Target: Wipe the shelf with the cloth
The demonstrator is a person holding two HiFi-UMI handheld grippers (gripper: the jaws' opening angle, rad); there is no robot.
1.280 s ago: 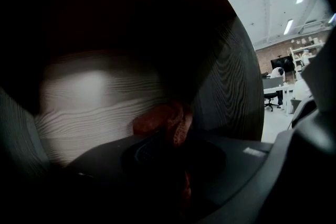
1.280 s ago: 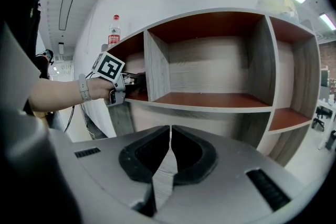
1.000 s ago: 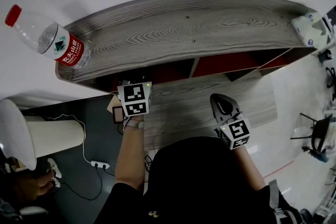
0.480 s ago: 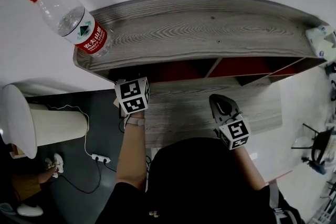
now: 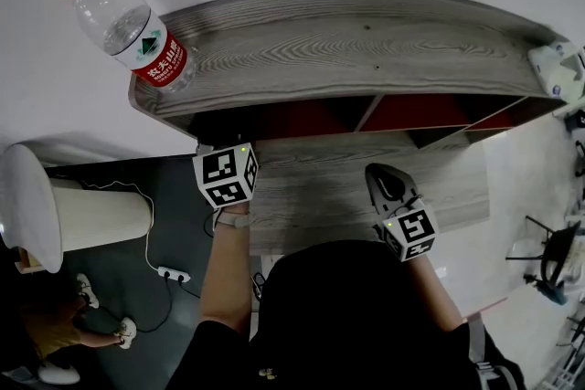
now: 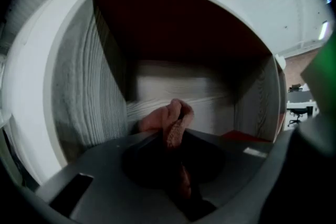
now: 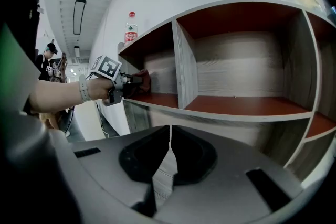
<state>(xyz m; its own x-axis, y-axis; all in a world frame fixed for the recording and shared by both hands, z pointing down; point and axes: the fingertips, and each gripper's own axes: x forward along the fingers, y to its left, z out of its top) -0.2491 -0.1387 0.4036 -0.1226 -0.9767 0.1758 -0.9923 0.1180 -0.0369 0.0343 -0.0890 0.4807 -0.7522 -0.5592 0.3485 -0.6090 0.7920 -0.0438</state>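
Compared with half a second earlier, the left gripper (image 6: 176,139) was found drawn back a little toward the person, its marker cube (image 5: 226,176) sitting lower and further left in the head view, while the right gripper (image 7: 169,157) was left about where it had been. The left gripper's jaws were pressed onto the cloth (image 6: 175,119), which was pinched as a bunched pink-brown fold standing on edge between them. The fold's long axis was run straight out along the jaws, and its free end was pointed forward at the grey back wall (image 6: 173,84) of the leftmost upper compartment of the shelf (image 7: 239,107). From the right gripper view the cloth was placed just inside that compartment's front edge, close over its red-brown floor (image 7: 152,98). Whether the floor was being touched could not be told, since it was hidden by the gripper body in the left gripper view. The surface to be wiped was therefore judged to lie just below and ahead of the cloth, with the side wall (image 6: 89,92) near on the left, so a slight lowering and a push inward would be called for. The right gripper's jaws were closed on nothing, outside and below the shelf front, well apart from the cloth, so the left one was plainly the nearer.
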